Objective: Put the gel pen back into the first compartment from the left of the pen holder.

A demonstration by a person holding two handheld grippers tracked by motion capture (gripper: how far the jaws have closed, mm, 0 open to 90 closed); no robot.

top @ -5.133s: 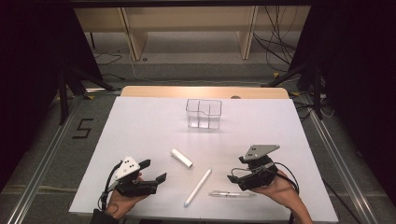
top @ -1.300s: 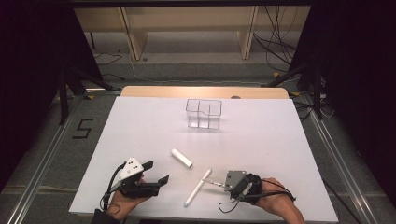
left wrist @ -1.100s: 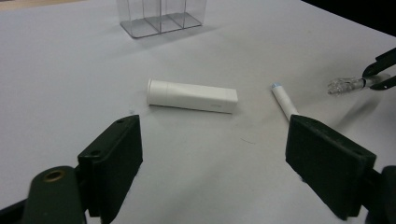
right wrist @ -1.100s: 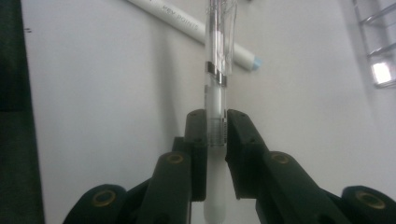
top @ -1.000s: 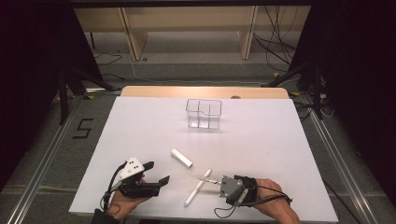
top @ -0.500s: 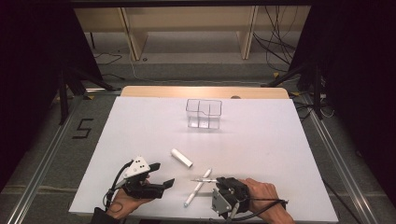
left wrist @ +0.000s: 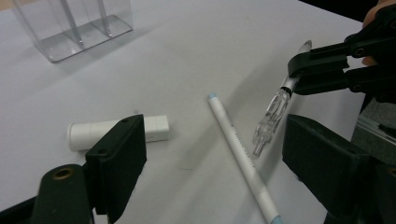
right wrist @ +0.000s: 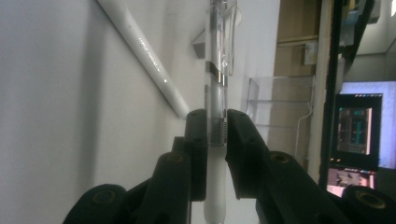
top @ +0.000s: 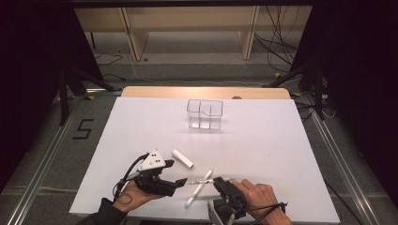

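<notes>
High view: The white worktop (top: 263, 140) carries a clear divided container (top: 204, 114) toward its far side. Nearer the person lie a short white cylinder (top: 182, 158) and a long white pen (top: 199, 187), the pen set diagonally. The left gripper (top: 180, 181) sits at the near left with its jaws pointing right toward the pen. The right gripper (top: 218, 182) is at the near centre, held in the person's right hand (top: 258, 197), and carries a clear pen (top: 199, 181) that extends leftward across the white pen.

Left gripper view: The left gripper's own two black jaws are spread wide apart with nothing between them. The white cylinder (left wrist: 116, 133) lies just behind the left-hand jaw. The white pen (left wrist: 240, 156) runs diagonally across the worktop (left wrist: 196, 42). The right gripper (left wrist: 303, 72) enters from the upper right and pinches the clear pen (left wrist: 273, 114), whose tip slopes down toward the worktop near the white pen. The clear container (left wrist: 70, 23) stands at the upper left.

Right gripper view: The right gripper (right wrist: 217, 126) has its jaws pressed onto the barrel of the clear pen (right wrist: 217, 56), which extends straight ahead. The white pen (right wrist: 144, 56) lies on the worktop beyond.
</notes>
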